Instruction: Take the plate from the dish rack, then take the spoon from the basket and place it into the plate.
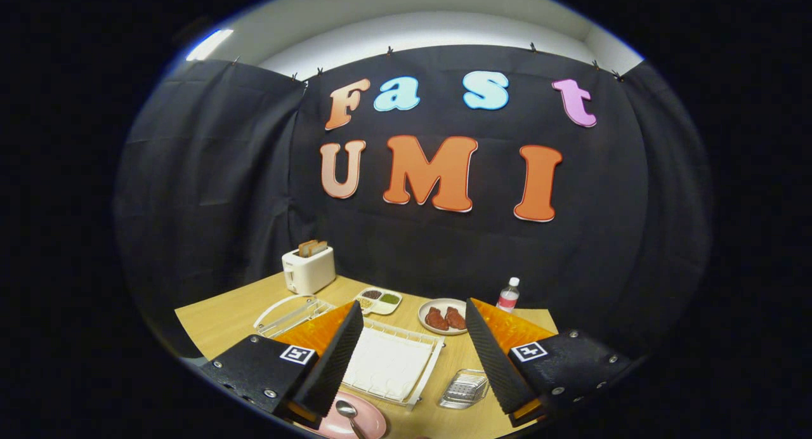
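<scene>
Gripper view: your gripper (412,356) hangs above the table (222,321) with its fingers spread wide apart, clamped on nothing. Between them lies the white dish rack (390,363). The pink plate (371,426) sits on the table at the near left, below your left finger, with the spoon (347,410) resting in it, so the task looks finished. The clear basket (464,388) stands near the right finger.

Your risks lie in pulling away. Drop low and the left finger could catch the plate's rim or flick the spoon out. Swing right and you could shove the light basket. The far toaster (309,269), bottle (508,295) and plate of meat (444,316) are well apart.
</scene>
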`<state>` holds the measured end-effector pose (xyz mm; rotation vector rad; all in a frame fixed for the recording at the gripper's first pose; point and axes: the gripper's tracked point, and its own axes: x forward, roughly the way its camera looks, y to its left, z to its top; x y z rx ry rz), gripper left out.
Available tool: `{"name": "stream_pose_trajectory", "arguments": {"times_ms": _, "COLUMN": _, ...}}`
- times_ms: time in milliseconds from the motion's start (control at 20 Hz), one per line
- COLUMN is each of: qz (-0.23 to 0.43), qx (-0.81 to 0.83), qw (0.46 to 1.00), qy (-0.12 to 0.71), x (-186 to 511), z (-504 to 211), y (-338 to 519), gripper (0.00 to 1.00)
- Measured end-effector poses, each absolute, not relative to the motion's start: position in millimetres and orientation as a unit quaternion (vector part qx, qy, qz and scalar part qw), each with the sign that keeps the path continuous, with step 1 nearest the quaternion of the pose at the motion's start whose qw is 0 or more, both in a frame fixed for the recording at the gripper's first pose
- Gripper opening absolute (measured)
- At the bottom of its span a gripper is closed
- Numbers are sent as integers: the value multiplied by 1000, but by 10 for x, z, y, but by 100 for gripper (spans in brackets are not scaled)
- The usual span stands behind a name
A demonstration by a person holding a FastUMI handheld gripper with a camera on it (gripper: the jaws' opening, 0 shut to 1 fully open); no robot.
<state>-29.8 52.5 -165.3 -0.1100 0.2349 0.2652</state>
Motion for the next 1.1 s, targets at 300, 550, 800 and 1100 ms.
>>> {"name": "stream_pose_trajectory", "arguments": {"times_ms": 300, "qz": 91, "qx": -52, "qw": 992, "qy": 67, "x": -166, "z": -1078, "y": 325, "gripper": 98}}
{"name": "stream_pose_trajectory", "arguments": {"times_ms": 550, "qz": 61, "qx": -49, "qw": 996, "qy": 46, "x": -162, "z": -841, "y": 187, "gripper": 98}}
{"name": "stream_pose_trajectory", "arguments": {"times_ms": 800, "qz": 37, "qx": -47, "qw": 998, "qy": 28, "x": -118, "z": -652, "y": 98, "gripper": 98}}
{"name": "stream_pose_trajectory", "arguments": {"times_ms": 1100, "qz": 19, "qx": -49, "qw": 999, "qy": 14, "x": -206, "z": -477, "y": 40, "gripper": 98}}
